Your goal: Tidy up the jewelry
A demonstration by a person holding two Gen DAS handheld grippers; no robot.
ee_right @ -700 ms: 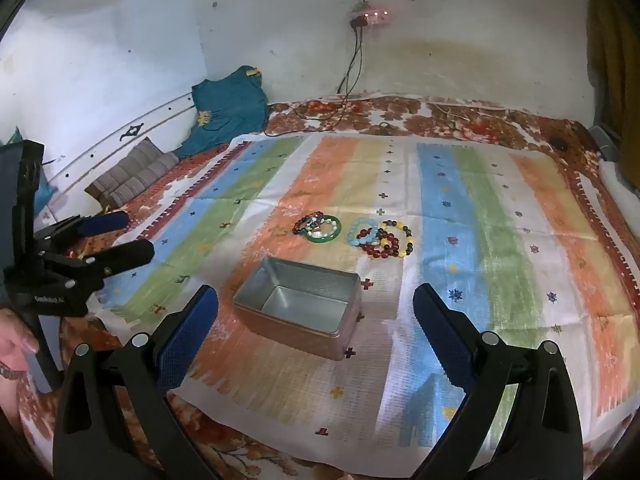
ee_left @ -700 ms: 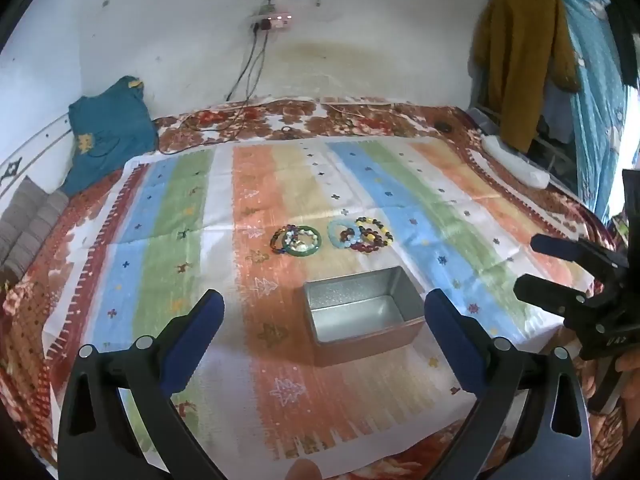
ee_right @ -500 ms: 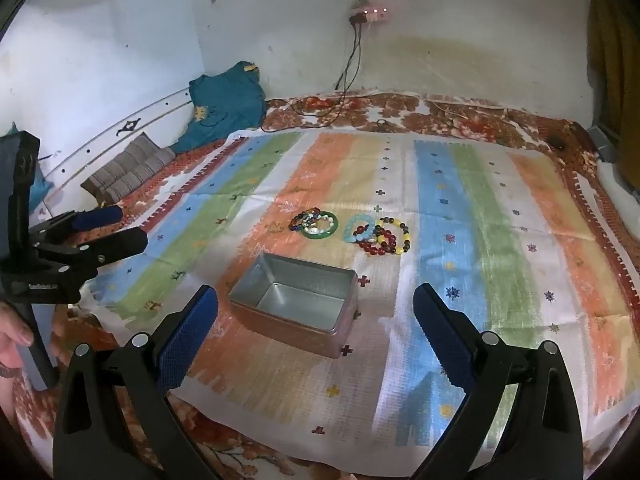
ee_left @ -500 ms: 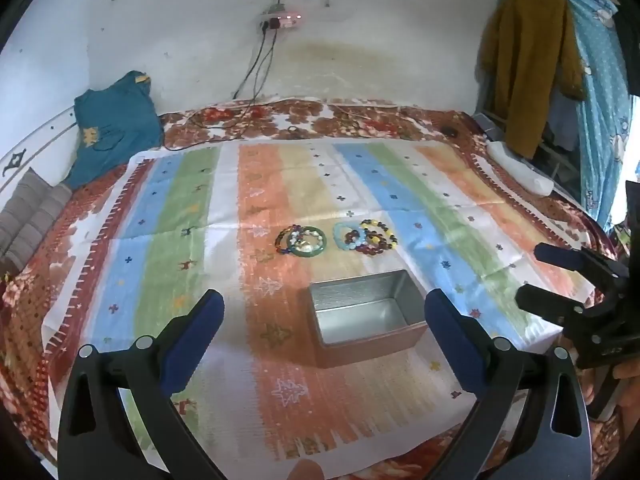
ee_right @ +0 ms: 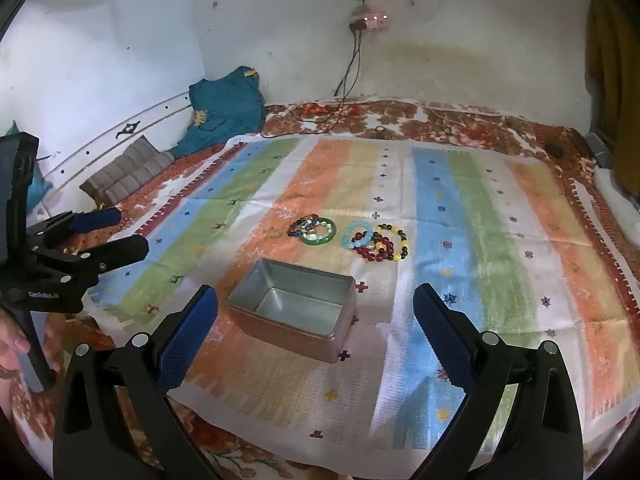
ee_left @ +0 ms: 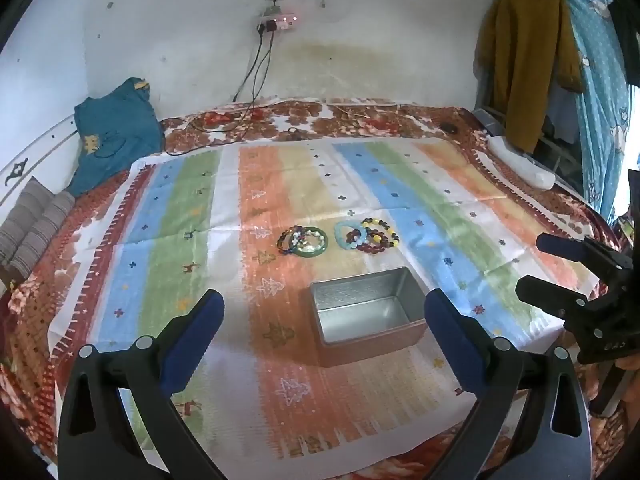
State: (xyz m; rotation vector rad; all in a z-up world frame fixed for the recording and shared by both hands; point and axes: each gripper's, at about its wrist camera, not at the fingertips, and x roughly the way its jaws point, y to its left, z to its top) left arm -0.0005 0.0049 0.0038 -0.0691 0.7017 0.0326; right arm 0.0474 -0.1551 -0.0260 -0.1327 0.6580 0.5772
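An open, empty metal tin (ee_left: 366, 316) sits on a striped cloth (ee_left: 168, 248) on a bed. Behind it lie two clusters of bracelets: a green bangle with bead strings (ee_left: 304, 241) on the left, and a light blue bangle with red and yellow bead bracelets (ee_left: 366, 236) on the right. The tin (ee_right: 294, 314), the green cluster (ee_right: 314, 231) and the red and yellow cluster (ee_right: 376, 242) also show in the right wrist view. My left gripper (ee_left: 322, 336) is open and empty, in front of the tin. My right gripper (ee_right: 314, 328) is open and empty, near the tin's front.
The left gripper (ee_right: 104, 232) shows at the left of the right wrist view, the right gripper (ee_left: 548, 266) at the right of the left wrist view. A teal cloth (ee_left: 116, 132) and folded grey cloths (ee_left: 32, 228) lie far left. Clothes (ee_left: 524, 60) hang far right. Cables (ee_left: 256, 76) hang down the back wall.
Both grippers have drawn back and up slightly, so the tin and bracelets sit a little lower in both views. Both stay open. Nothing on the cloth has moved.
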